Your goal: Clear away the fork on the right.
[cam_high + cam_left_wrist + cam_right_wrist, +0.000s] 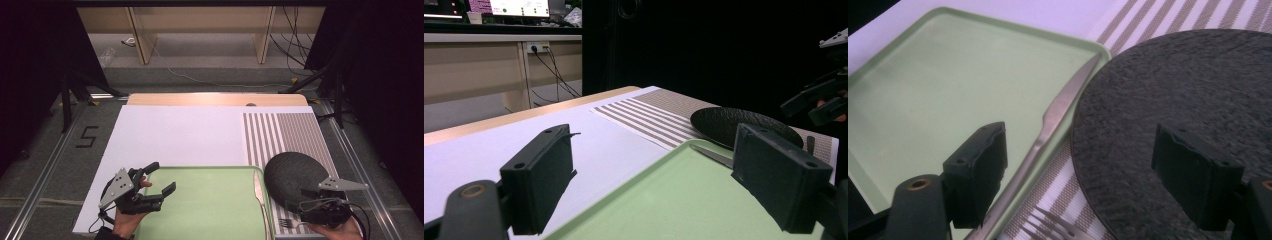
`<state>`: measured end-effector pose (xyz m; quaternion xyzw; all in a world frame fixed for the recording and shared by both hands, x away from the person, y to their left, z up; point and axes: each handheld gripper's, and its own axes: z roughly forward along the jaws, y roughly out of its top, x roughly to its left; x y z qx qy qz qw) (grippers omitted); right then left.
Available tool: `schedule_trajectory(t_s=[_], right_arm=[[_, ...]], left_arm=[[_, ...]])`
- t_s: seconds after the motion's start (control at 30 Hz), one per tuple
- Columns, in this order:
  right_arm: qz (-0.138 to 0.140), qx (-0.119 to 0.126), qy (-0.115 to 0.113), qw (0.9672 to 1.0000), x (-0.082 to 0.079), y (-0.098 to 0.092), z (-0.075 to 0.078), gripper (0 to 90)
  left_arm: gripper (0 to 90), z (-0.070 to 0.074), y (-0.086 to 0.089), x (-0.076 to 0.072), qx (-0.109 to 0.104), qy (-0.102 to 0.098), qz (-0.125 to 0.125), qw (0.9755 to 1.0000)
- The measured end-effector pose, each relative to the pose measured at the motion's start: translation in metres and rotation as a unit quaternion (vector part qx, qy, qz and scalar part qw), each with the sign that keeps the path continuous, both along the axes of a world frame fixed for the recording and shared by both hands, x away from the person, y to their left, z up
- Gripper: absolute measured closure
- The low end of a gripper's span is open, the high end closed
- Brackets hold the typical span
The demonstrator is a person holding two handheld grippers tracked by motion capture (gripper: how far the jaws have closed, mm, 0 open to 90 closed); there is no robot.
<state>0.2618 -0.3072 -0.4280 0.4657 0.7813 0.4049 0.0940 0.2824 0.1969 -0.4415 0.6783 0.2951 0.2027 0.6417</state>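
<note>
- Beneath the right gripper [1078, 175], the knife [1058, 112] lies on the green tray's [938, 85] right rim, beside the black plate [1188, 90].
- Jaws spread wide, holding nothing.
- Left gripper [156, 179] gapes empty over the tray's left edge.

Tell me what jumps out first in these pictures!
The big pale green plastic tray at the table's near edge stands out most, with a silver metal knife lying along its right rim. Just right of it, a round black textured plate sits on a brown-and-white striped placemat.
</note>
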Motion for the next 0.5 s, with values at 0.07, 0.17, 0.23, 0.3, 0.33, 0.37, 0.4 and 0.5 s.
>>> schedule_trajectory(t_s=[0.07, 0.17, 0.23, 0.3, 0.33, 0.37, 0.4, 0.5], right_arm=[[-0.004, -0.006, 0.001, 1.0000, -0.001, -0.003, 0.000, 23.0], [-0.008, -0.017, 0.004, 0.9998, -0.004, -0.007, 0.000, 23.3], [-0.006, -0.028, 0.003, 0.9996, -0.005, -0.009, 0.000, 23.4], [-0.008, -0.040, 0.003, 0.9991, -0.007, -0.013, 0.000, 23.5], [-0.007, -0.042, 0.007, 0.9991, -0.008, -0.015, 0.001, 23.5], [-0.007, -0.041, 0.014, 0.9990, -0.009, -0.017, 0.001, 23.6], [-0.003, -0.042, 0.017, 0.9989, -0.009, -0.020, 0.000, 23.7], [-0.010, -0.059, 0.027, 0.9978, -0.012, -0.026, -0.004, 24.1]], left_arm=[[16.2, 0.000, 0.000, 0.000, -0.001, 0.001, 0.000, 1.0000], [16.3, 0.000, -0.001, 0.001, 0.001, -0.001, -0.001, 1.0000], [16.2, 0.000, -0.001, 0.001, 0.003, 0.000, -0.002, 1.0000], [16.2, 0.000, -0.001, 0.001, 0.002, 0.000, -0.002, 1.0000], [16.2, 0.000, -0.001, 0.000, 0.002, -0.001, -0.001, 1.0000], [16.2, 0.000, -0.001, 0.001, 0.001, -0.002, -0.001, 1.0000], [16.2, 0.000, -0.001, 0.000, 0.001, -0.001, -0.001, 1.0000], [16.2, 0.000, -0.001, 0.001, 0.001, 0.000, 0.000, 1.0000]])
